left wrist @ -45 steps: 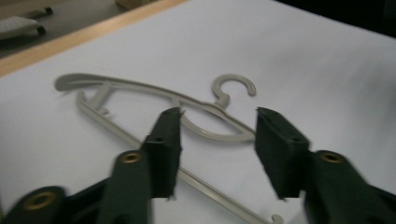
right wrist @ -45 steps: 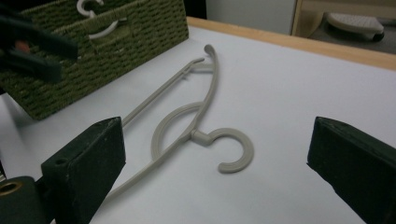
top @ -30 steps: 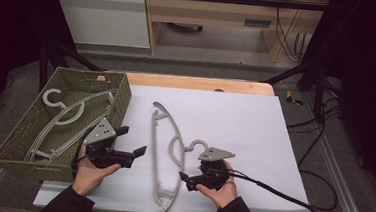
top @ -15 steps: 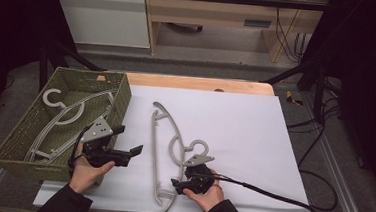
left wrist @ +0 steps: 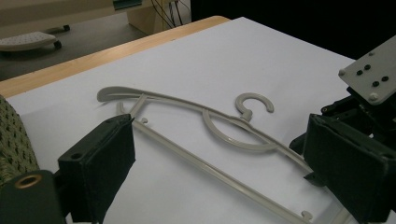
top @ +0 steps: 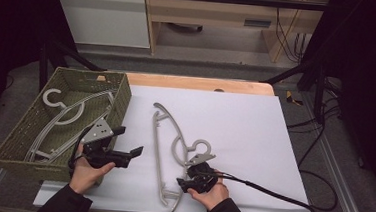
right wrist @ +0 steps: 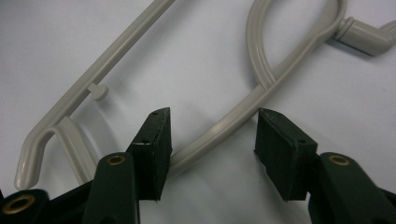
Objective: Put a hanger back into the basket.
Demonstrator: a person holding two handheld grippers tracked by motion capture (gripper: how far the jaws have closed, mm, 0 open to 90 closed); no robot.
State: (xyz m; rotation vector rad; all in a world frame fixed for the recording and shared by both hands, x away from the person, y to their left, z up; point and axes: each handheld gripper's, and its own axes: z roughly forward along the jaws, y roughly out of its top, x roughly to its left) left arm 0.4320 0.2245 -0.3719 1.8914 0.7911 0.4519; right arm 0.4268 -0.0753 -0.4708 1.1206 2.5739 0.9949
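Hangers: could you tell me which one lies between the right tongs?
The hanger on the white table sheet, not the ones inside the woven basket.

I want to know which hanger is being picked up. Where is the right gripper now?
In the high view the right gripper sits low at the table's near edge, its open jaws straddling the curved arm of the grey hanger on the white sheet.

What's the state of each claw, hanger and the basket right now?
Left claw: open, held above the table, empty.
Right claw: open, straddling the table hanger's arm, not closed.
Table hanger: lying flat.
Basket hanger: lying in the basket.
Basket: upright, at table's left edge.
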